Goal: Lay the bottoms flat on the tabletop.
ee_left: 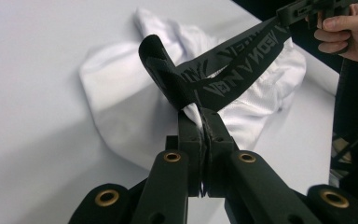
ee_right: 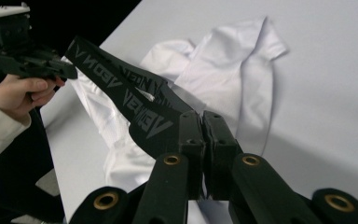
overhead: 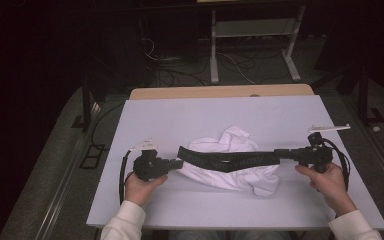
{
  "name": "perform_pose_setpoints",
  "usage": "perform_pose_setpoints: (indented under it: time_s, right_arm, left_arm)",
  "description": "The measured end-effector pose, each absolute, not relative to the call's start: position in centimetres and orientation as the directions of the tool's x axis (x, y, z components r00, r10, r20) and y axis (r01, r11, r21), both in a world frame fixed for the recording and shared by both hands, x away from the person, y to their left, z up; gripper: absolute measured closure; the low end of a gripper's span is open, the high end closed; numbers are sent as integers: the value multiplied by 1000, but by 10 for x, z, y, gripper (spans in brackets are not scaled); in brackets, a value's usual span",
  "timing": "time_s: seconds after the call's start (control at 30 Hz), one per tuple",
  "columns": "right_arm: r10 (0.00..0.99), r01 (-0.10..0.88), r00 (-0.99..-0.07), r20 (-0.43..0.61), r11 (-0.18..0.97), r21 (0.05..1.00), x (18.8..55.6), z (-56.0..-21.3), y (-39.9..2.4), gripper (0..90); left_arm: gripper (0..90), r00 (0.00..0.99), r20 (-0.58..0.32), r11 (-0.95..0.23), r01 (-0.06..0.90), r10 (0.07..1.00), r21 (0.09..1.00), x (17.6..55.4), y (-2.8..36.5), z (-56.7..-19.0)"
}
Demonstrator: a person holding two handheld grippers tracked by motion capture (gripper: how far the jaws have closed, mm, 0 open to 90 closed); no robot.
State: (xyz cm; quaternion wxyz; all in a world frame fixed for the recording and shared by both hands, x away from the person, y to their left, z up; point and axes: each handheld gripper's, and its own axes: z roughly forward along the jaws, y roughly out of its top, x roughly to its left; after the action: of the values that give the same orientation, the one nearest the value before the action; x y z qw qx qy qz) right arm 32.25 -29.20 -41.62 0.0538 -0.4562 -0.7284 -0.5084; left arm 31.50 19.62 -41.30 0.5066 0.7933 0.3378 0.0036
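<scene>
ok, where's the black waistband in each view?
High view: waistband centre, stretched between the left tongs and right tongs.
Left gripper view: centre to upper right.
Right gripper view: left of centre.
Shared landmark: white fabric under it.

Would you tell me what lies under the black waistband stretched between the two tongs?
Under the black waistband hangs the garment's crumpled white fabric, bunched on the white table. Left tongs and right tongs are shut on the band's ends. The table surface beneath the fabric is covered.
</scene>
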Motion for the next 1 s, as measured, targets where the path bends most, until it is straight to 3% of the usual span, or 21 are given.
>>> perform_pose_setpoints:
  time_s: [0.8,1.0]
  right_arm:
    - [697,610,-565,441,-7,792,401,-320,-304,861]
    - [731,598,-540,418,-17,802,427,-305,-303,862]
  left_arm:
    - [877,753,-147,-283,410,642,867,389,183,-302]
    - [877,735,-129,-286,411,666,866,414,180,-292]
